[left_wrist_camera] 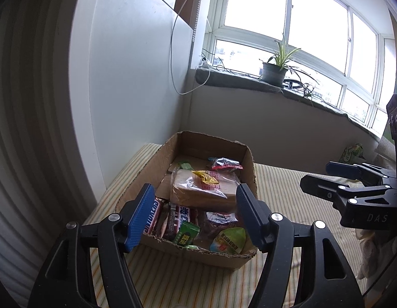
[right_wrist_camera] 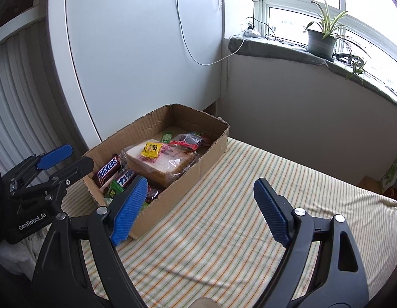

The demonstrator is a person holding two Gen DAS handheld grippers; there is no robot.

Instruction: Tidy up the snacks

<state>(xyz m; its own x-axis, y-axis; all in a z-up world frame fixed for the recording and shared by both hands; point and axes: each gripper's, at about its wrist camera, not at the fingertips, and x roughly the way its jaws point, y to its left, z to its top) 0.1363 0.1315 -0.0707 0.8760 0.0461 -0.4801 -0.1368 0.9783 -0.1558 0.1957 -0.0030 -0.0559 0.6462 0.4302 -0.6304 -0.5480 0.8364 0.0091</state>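
A cardboard box (left_wrist_camera: 246, 258) stands on a striped cloth and holds several snacks: a bagged loaf of bread (left_wrist_camera: 203, 188) with a yellow packet (left_wrist_camera: 206, 177) on top, Snickers bars (left_wrist_camera: 153, 215), green packets (left_wrist_camera: 185, 233) and a red-sealed bag (left_wrist_camera: 225, 164). My left gripper (left_wrist_camera: 196, 215) is open and empty, hovering over the box's near end. My right gripper (right_wrist_camera: 201, 210) is open and empty above the cloth, right of the box (right_wrist_camera: 172, 195). The bread (right_wrist_camera: 160, 163) and Snickers (right_wrist_camera: 107, 169) show there too. Each gripper appears in the other's view: the right (left_wrist_camera: 326, 179) and the left (right_wrist_camera: 67, 159).
The striped cloth (right_wrist_camera: 237, 225) covers the surface. A white panel (right_wrist_camera: 137, 59) stands behind the box. A windowsill holds a potted plant (right_wrist_camera: 321, 38) and cables. A green package (left_wrist_camera: 351, 151) lies at the far right.
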